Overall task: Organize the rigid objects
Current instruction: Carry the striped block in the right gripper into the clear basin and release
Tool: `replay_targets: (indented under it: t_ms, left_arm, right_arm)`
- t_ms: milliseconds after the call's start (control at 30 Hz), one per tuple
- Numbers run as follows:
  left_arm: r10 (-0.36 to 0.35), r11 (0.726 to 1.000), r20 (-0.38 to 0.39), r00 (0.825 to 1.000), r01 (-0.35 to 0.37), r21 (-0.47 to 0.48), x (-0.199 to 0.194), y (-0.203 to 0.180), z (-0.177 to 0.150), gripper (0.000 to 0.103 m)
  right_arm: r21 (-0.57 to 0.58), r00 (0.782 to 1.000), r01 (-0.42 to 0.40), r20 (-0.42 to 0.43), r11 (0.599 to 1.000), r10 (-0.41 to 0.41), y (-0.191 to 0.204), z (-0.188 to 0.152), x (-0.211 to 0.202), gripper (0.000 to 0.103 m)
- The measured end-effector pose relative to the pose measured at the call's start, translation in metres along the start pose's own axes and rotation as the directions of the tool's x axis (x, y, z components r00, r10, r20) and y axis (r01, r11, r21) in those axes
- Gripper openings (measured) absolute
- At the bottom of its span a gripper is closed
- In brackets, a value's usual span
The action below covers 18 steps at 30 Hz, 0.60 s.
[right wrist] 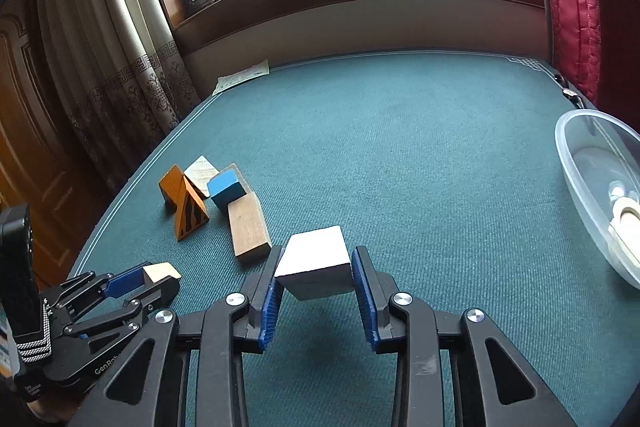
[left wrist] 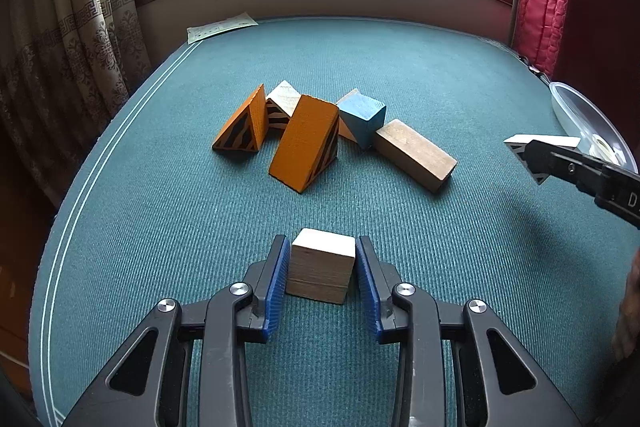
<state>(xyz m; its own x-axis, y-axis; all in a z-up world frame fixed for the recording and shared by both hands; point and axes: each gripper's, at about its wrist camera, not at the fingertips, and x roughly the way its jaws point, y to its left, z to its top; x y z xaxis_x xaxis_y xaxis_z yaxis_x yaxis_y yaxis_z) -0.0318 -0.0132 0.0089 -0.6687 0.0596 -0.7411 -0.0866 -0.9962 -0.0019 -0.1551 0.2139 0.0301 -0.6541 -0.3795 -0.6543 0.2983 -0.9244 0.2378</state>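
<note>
My left tool (left wrist: 322,267) grips a pale wooden cube (left wrist: 322,265) resting on the green desk (left wrist: 160,207), while my right tool (right wrist: 316,275) clamps a white block (right wrist: 314,263) lifted near the clear bowl (right wrist: 580,187).

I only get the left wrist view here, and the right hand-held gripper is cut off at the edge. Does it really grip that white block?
Observer: Yes. The right hand-held gripper has both blue pads on the white block.
Operator: Anything in the clear bowl?
Observer: A pale ring, perhaps tape, lies in the clear bowl.
Operator: My left grip, seen from the side?
Observer: The left hand-held gripper clamps the pale wooden block at its fingertips.
</note>
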Motion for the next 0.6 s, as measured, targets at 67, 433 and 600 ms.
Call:
replay_targets:
  t_ms: [67,433,600]
  left_arm:
    - [0.003,1.0,0.0,1.0,-0.003,-0.001,0.0,0.0,0.0,0.035]
    - [0.011,1.0,-0.001,1.0,-0.011,-0.002,-0.001,-0.005,-0.001,0.034]
    - [0.01,1.0,-0.004,1.0,-0.01,0.005,-0.001,-0.011,-0.001,0.034]
  right_arm:
    - [0.015,1.0,0.013,0.018,1.0,-0.014,-0.007,0.003,-0.006,0.035]
    - [0.131,0.98,0.144,0.117,0.981,-0.159,-0.066,0.019,-0.044,0.035]
    - [0.189,0.962,0.208,0.137,0.96,-0.235,-0.097,0.02,-0.058,0.035]
